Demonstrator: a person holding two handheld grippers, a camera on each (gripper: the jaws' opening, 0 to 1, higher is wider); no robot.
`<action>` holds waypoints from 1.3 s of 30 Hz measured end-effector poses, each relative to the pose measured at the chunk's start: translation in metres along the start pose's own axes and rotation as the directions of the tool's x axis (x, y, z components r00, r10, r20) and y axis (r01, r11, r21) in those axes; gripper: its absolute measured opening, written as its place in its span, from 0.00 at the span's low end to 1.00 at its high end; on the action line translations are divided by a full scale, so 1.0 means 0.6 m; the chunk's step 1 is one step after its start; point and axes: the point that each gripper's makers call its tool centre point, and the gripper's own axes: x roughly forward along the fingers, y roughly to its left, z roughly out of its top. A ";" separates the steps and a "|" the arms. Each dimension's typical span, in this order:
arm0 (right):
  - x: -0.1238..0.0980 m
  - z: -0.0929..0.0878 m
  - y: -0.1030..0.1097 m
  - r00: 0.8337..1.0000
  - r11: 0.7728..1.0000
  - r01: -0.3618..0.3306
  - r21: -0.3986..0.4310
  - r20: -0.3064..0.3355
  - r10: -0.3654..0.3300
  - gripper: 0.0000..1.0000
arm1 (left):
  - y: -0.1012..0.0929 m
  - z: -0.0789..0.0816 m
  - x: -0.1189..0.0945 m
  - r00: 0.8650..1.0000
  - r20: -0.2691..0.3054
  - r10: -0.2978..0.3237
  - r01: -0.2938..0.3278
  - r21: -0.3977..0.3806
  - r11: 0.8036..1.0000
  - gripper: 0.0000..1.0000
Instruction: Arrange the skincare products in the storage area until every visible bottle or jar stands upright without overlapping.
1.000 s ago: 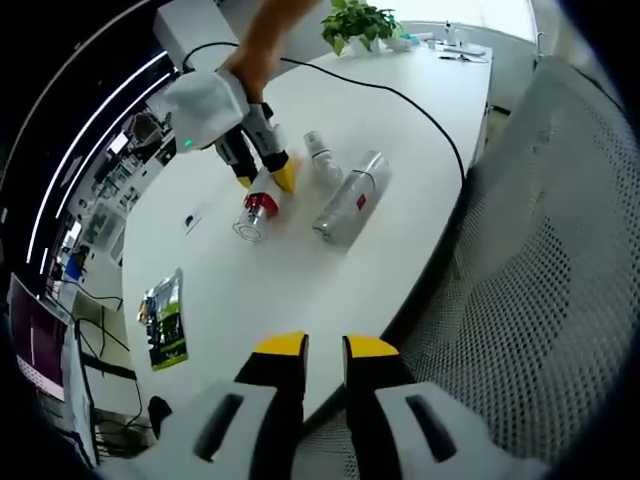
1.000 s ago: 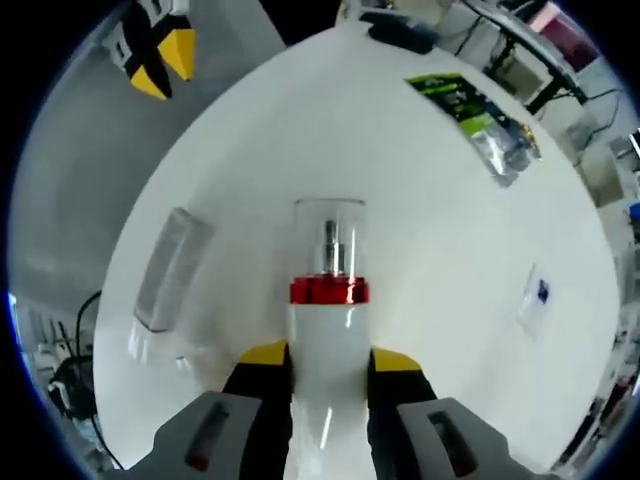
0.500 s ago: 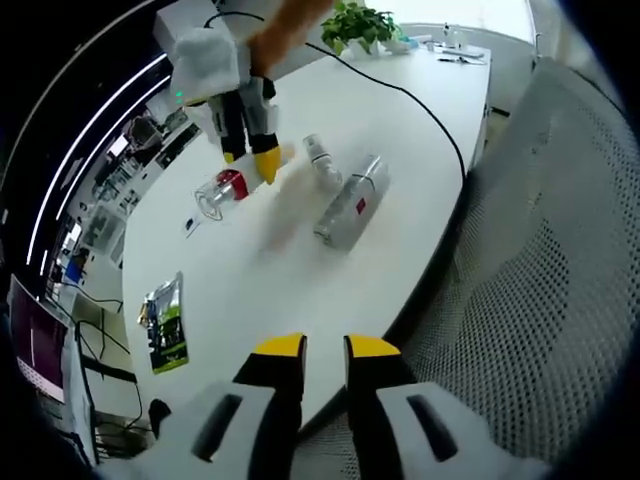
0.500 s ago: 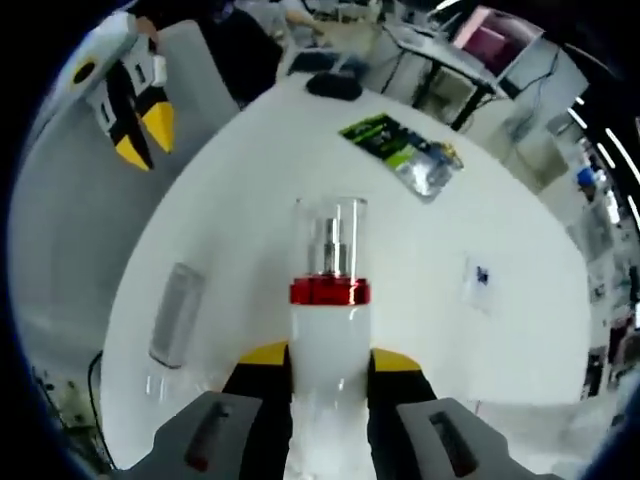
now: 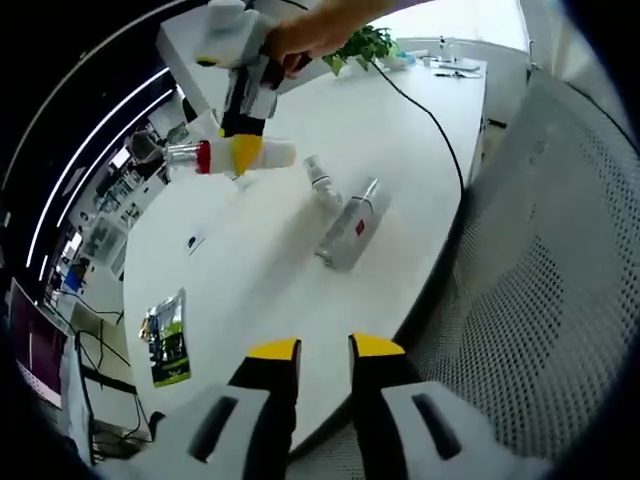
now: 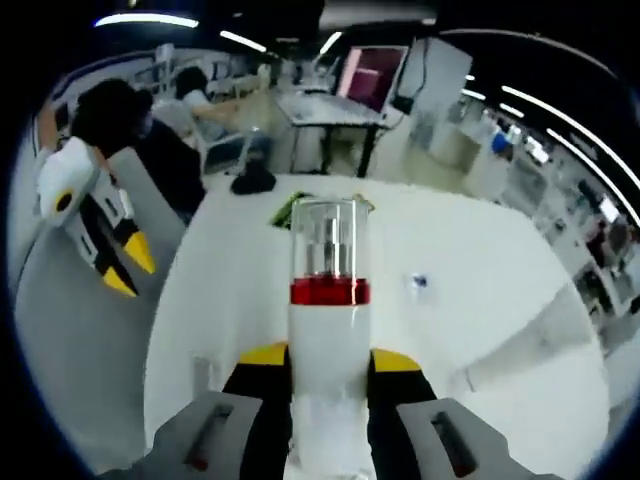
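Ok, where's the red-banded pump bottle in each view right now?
Left gripper view: red-banded pump bottle upper left, held sideways above the table in the right gripper.
Right gripper view: bottle centre, between the jaws.
Shared landmark: green packet on the white table.

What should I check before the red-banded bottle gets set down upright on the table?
1. Grip: right claw shut on the red-banded bottle – ok.
2. Bottle upright: it lies roughly level above the table in the left gripper view – not ok.
3. Landing spot free of the clear bottle and small white bottle – ok.
4. Those two upright: both lie on their sides – not ok.
5. Left claw free: nothing between its jaws – ok.
6. Cap tight – cannot tell.
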 end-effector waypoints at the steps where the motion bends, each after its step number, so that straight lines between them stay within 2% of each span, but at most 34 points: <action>1: -0.005 0.002 -0.001 1.000 1.000 0.008 0.026 0.017 -0.009 0.21 | 0.001 0.001 -0.001 1.000 0.004 0.002 -0.002 -0.004 1.000 0.17; 5: -0.032 0.015 -0.002 0.994 0.988 0.023 0.152 0.104 -0.039 0.21 | 0.005 0.009 -0.005 1.000 0.029 0.008 -0.008 -0.024 1.000 0.18; 9: -0.059 0.035 0.001 0.978 0.965 0.010 0.263 0.197 -0.063 0.21 | 0.006 0.031 -0.013 0.995 0.102 0.007 0.000 -0.065 0.998 0.21; 12: -0.081 0.057 0.011 0.954 0.941 -0.036 0.338 0.292 -0.069 0.21 | 0.005 0.061 -0.025 0.980 0.201 -0.006 0.033 -0.128 0.991 0.23; 15: -0.093 0.072 0.029 0.936 0.922 -0.081 0.378 0.347 -0.060 0.22 | 0.009 0.077 -0.032 0.966 0.258 -0.008 0.057 -0.185 0.981 0.26; 18: -0.098 0.083 0.044 0.920 0.911 -0.119 0.396 0.388 -0.049 0.22 | 0.016 0.101 -0.041 0.940 0.342 0.008 0.076 -0.230 0.970 0.32; 19: -0.100 0.092 0.060 0.904 0.891 -0.168 0.422 0.425 -0.031 0.22 | 0.018 0.103 -0.044 0.937 0.349 0.013 0.075 -0.237 0.969 0.34; 20: -0.101 0.093 0.063 0.900 0.885 -0.181 0.428 0.434 -0.026 0.22 | 0.021 0.105 -0.046 0.935 0.355 0.018 0.074 -0.244 0.967 0.36; 22: -0.101 0.098 0.076 0.881 0.867 -0.216 0.449 0.472 -0.025 0.22 | 0.027 0.113 -0.051 0.923 0.384 0.032 0.083 -0.279 0.957 0.40; 23: -0.101 0.097 0.082 0.876 0.859 -0.227 0.458 0.481 -0.025 0.22 | 0.027 0.117 -0.053 0.917 0.398 0.024 0.106 -0.300 0.948 0.39; 24: -0.101 0.098 0.087 0.872 0.855 -0.237 0.462 0.489 -0.023 0.22 | 0.025 0.115 -0.053 0.919 0.395 0.014 0.122 -0.317 0.941 0.34; 25: -0.101 0.101 0.095 0.862 0.843 -0.259 0.472 0.506 -0.018 0.22 | 0.019 0.114 -0.052 0.921 0.389 -0.026 0.159 -0.314 0.936 0.30; 26: -0.101 0.100 0.099 0.859 0.837 -0.272 0.475 0.511 -0.011 0.22 | 0.012 0.113 -0.051 0.921 0.384 -0.059 0.196 -0.327 0.924 0.27; 27: -0.101 0.100 0.105 0.853 0.831 -0.284 0.478 0.522 -0.009 0.22 | 0.013 0.113 -0.050 0.920 0.385 -0.074 0.225 -0.365 0.903 0.27; 28: -0.101 0.100 0.109 0.851 0.828 -0.288 0.481 0.525 -0.009 0.22 | 0.012 0.111 -0.049 0.921 0.378 -0.093 0.239 -0.360 0.902 0.28; 29: -0.100 0.099 0.113 0.851 0.826 -0.290 0.484 0.525 -0.009 0.22 | 0.011 0.112 -0.048 0.916 0.387 -0.111 0.275 -0.401 0.874 0.29; 31: -0.098 0.098 0.121 0.851 0.821 -0.294 0.490 0.525 -0.008 0.22 | 0.021 0.116 -0.050 0.908 0.407 -0.103 0.291 -0.433 0.853 0.30; 34: -0.096 0.095 0.130 0.853 0.813 -0.306 0.495 0.522 0.003 0.22 | 0.031 0.117 -0.058 0.897 0.427 -0.114 0.341 -0.505 0.793 0.18; 35: -0.096 0.095 0.130 0.852 0.812 -0.309 0.494 0.524 0.005 0.22 | 0.030 0.120 -0.061 0.887 0.443 -0.130 0.371 -0.515 0.773 0.09; 36: -0.098 0.097 0.133 0.848 0.806 -0.319 0.499 0.530 0.007 0.22 | 0.035 0.127 -0.066 0.874 0.470 -0.125 0.393 -0.532 0.750 0.05; 37: -0.099 0.098 0.135 0.846 0.800 -0.325 0.504 0.533 0.008 0.22 | 0.045 0.128 -0.068 0.873 0.478 -0.102 0.385 -0.546 0.744 0.03; 38: -0.101 0.101 0.138 0.843 0.797 -0.329 0.506 0.538 0.007 0.22 | 0.055 0.139 -0.073 0.849 0.523 -0.079 0.411 -0.559 0.720 0.05; 39: -0.104 0.105 0.139 0.838 0.793 -0.335 0.509 0.546 0.003 0.22 | 0.057 0.140 -0.076 0.842 0.534 -0.079 0.429 -0.574 0.697 0.06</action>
